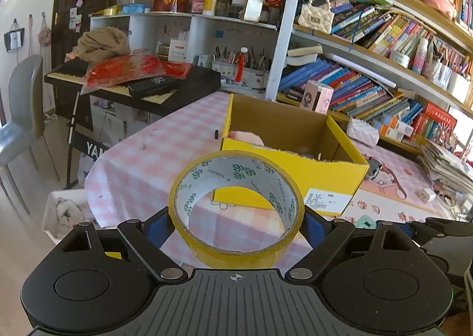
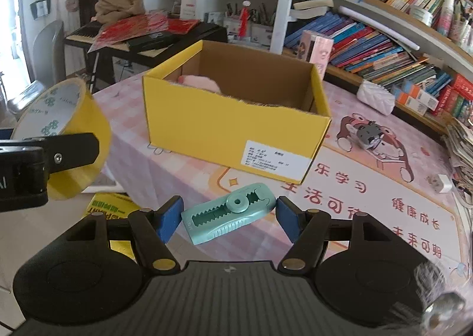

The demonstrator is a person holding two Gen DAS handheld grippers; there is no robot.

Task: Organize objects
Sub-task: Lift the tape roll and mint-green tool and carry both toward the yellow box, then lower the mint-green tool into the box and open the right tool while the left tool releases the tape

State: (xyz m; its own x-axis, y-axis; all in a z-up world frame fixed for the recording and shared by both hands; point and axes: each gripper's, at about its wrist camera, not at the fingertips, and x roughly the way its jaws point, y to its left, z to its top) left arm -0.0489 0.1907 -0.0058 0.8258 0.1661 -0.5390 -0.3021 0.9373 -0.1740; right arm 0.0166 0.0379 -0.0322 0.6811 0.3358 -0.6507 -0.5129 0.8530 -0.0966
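You have one yellow tape roll (image 1: 236, 208) clamped between your left gripper's (image 1: 236, 225) pads at lower centre, one green tape dispenser (image 2: 227, 213) pinched end to end in your right gripper (image 2: 227, 217) at lower centre, and one yellow box (image 2: 233, 117) on the table beyond both.

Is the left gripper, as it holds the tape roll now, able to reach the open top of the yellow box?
Probably yes. The left gripper is shut on the tape roll, and the yellow box stands just ahead with its top open. Nothing visible lies between them.
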